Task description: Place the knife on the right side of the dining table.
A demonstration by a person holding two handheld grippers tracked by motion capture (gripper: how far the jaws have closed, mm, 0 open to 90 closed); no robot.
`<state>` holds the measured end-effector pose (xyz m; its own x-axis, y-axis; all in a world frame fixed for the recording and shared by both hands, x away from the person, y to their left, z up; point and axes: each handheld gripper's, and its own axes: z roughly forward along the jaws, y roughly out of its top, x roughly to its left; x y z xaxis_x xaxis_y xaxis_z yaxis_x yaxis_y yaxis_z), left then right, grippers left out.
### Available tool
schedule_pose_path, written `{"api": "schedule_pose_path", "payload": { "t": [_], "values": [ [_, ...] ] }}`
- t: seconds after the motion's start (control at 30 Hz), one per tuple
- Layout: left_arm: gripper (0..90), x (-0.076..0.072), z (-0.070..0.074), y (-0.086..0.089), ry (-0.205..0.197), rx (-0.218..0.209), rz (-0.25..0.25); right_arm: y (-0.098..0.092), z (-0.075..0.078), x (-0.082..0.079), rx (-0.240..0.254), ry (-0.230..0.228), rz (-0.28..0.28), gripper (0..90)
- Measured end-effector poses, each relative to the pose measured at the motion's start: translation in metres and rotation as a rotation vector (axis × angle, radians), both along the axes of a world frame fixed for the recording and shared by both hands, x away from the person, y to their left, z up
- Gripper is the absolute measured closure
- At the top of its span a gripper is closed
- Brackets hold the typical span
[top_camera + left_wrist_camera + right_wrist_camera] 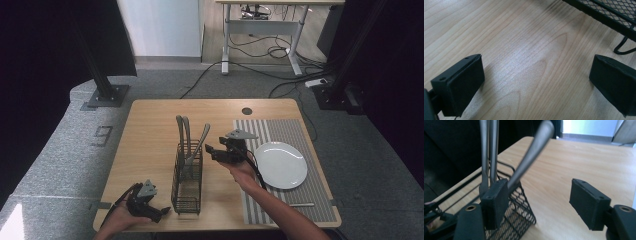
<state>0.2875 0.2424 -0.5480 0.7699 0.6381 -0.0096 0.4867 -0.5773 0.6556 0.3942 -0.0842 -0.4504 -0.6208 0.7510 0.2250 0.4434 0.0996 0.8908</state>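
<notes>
So the right gripper [212, 150] is hovering right next to the caddy [187, 177], jaws apart with nothing between them, lined up beside the leaning utensil [199, 144]. From the right gripper view that slanted handle [534, 150] sits just past the near pad, not between the two, so I'd say the step here is getting hold of it and the grip isn't there yet. Two more handles [183, 131] stand almost upright at the caddy's far end, close to the leaning one, so come in from the open side and pinch high on the shaft, or you'll snag the neighbours. Square the pads to the handle's flat, close firmly, then lift along its lean rather than straight up, since the mesh could catch the head and tip the whole caddy. The left gripper [159, 214] rests low at the table [150, 125] by the caddy's near end, jaws wide and empty; touching it to the frame would steady things. The plate [281, 164] on the mat [292, 129] looks like the likely drop spot.
</notes>
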Motion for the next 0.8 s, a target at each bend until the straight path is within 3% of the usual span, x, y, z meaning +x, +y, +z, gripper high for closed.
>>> {"api": "schedule_pose_path", "payload": {
  "t": [0.63, 0.8],
  "values": [
    [0.0, 0.0, 0.0, 0.0, -0.001, 0.001, -0.002, 0.024, 0.007, 0.037, 0.04, 0.027, 0.051, 47.4],
    [0.0, 0.0, 0.0, 0.0, -0.001, 0.0, -0.002, 0.024, 0.004, 0.045, 0.066, 0.064, 0.072, 54.0]
  ]
}}
